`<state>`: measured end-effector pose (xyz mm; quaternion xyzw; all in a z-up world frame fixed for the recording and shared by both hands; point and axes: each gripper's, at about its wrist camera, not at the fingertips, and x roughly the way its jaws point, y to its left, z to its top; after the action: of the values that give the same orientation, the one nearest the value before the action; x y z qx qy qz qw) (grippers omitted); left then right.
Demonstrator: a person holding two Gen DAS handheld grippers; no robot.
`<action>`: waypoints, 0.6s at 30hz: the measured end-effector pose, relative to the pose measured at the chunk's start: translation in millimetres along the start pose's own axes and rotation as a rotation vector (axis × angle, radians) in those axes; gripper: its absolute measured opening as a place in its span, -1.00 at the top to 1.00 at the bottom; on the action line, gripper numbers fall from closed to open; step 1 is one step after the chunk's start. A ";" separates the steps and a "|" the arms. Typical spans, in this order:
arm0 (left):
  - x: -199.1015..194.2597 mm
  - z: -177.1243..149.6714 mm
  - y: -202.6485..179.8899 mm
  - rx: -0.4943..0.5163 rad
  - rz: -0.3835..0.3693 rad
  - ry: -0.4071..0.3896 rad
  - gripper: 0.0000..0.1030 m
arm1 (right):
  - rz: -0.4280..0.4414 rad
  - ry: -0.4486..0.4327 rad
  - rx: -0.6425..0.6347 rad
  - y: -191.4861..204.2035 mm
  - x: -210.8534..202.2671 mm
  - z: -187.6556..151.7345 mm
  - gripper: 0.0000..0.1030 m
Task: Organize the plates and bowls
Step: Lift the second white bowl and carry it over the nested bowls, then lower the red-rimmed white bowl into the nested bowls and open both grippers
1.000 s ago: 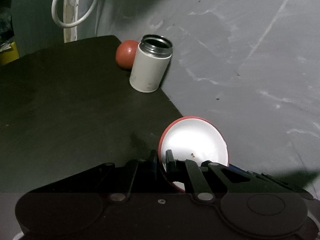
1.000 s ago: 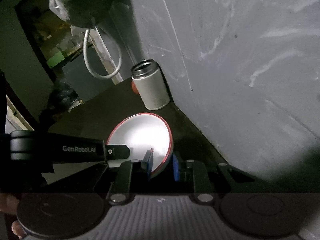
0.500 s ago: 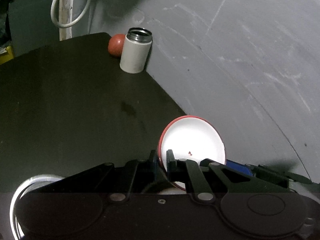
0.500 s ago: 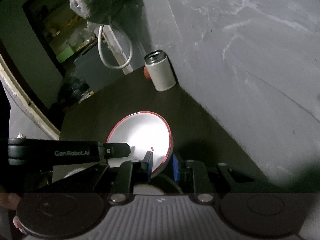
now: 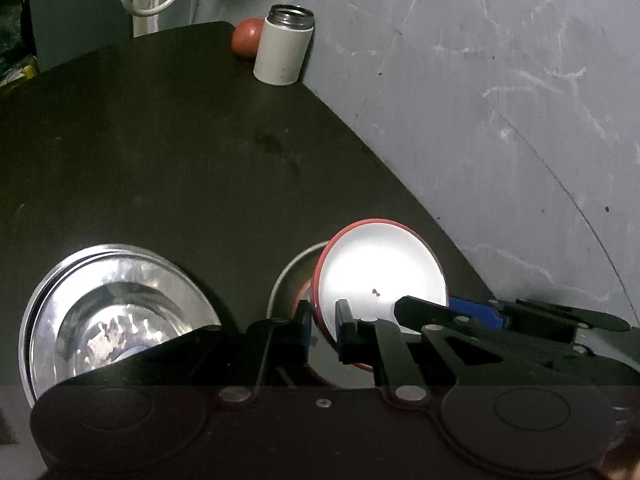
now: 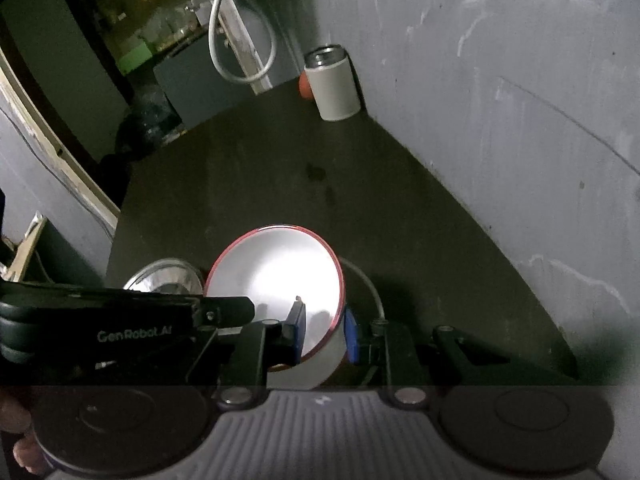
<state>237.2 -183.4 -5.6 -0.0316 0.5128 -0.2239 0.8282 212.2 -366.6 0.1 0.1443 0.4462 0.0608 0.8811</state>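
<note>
- Plates and bowls sit at the near end of the dark bench (image 5: 180, 152), beside the grey wall (image 5: 500, 80).
- Steel bowls (image 5: 108, 300), stacked and shiny, rest on the bench to the left.
- Red-rimmed white plate (image 5: 380, 264) is held tilted above a white dish (image 5: 286, 284) lying on the bench.
- Left tool (image 5: 324, 320) is clenched on the plate's near rim.
- Right tool (image 6: 324, 330) pinches the same plate, its blue pads either side of the rim.
- White canister (image 5: 284, 50), open-topped, stands upright at the far corner against the wall.
- Red ball (image 5: 247, 38) lies just behind it, touching or nearly so.
</note>
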 end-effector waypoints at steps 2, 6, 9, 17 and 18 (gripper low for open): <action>-0.4 -2.1 -0.2 0.004 0.008 0.008 0.75 | -0.006 0.014 -0.010 2.2 -0.6 -3.9 0.55; 1.5 -7.0 -0.2 0.008 0.023 0.040 0.74 | -0.011 0.030 -0.021 5.2 -3.3 -10.4 0.55; 6.2 -7.2 0.6 0.001 0.029 0.065 0.74 | -0.014 0.040 -0.026 8.3 0.1 -8.2 0.55; 8.6 -5.8 -1.0 0.011 0.039 0.085 0.73 | -0.026 0.056 -0.033 10.5 4.4 -5.9 0.55; 9.0 -5.5 -1.0 0.011 0.039 0.086 0.73 | -0.027 0.057 -0.033 10.5 4.8 -5.5 0.55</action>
<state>235.5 -187.0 -15.4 -0.0072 0.5471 -0.2116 0.8098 210.9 -354.4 -3.4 0.1218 0.4718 0.0605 0.8711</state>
